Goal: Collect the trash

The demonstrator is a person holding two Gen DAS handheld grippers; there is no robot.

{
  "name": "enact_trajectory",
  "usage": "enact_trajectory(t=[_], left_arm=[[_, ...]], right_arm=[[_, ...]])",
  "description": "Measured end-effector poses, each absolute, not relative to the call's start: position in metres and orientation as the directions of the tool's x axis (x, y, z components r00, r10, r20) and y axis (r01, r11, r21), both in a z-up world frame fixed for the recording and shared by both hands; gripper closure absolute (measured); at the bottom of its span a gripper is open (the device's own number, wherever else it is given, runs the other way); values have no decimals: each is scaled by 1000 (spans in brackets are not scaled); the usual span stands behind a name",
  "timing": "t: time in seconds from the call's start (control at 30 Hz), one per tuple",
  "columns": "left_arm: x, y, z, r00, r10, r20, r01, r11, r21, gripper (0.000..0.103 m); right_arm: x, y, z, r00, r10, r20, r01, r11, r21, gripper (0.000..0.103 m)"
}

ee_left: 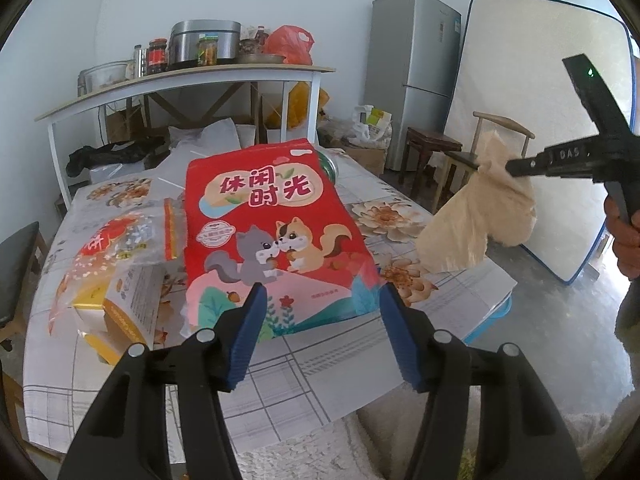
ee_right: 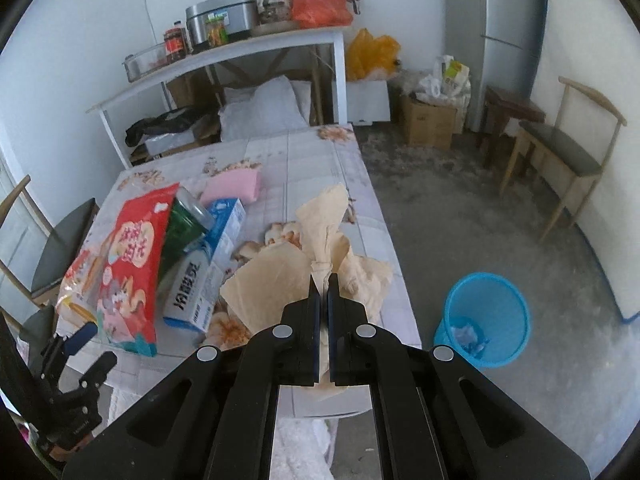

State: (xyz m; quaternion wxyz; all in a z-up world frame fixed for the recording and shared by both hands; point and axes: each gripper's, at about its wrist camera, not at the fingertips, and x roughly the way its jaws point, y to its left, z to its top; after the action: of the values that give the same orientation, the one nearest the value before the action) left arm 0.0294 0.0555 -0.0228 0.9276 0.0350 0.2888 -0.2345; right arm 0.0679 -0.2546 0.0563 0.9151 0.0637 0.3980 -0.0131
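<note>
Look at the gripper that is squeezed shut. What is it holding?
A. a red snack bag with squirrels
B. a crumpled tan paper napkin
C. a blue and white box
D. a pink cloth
B: the right gripper is shut on the crumpled tan paper napkin, which hangs from its tips over the table edge in the left wrist view too.

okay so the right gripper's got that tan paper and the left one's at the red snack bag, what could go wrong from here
1. The right gripper pinches only a small fold of the crumpled tan paper, which hangs loose; it may slip out before reaching the blue bin on the floor.
2. The left gripper is half open with the red snack bag between its pads; closing could catch only the bag's bottom edge, or push it into the blue-and-white box beside it.
</note>
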Motion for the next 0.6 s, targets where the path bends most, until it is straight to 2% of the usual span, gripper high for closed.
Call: enact_trajectory(t=[0.2,0.47,0.5,0.6], left_arm=[[28,57,-20,731,-410,-546,451,890,-65,46],[30,59,-18,729,-410,-548,451,890,-66,46],[30,60,-18,728,-409,-549,451,890,-65,46],[30,61,-18,729,-406,-551,448,892,-64,46]], right_arm=[[96,-252,33,647,108,-755,30,986,166,101],[149,-259,-15,578,125,-806,47,981,186,96],[153,-259,-23,564,124,-816,53,981,186,93],[162,-260,-40,516,151,-843,62,975,212,72]])
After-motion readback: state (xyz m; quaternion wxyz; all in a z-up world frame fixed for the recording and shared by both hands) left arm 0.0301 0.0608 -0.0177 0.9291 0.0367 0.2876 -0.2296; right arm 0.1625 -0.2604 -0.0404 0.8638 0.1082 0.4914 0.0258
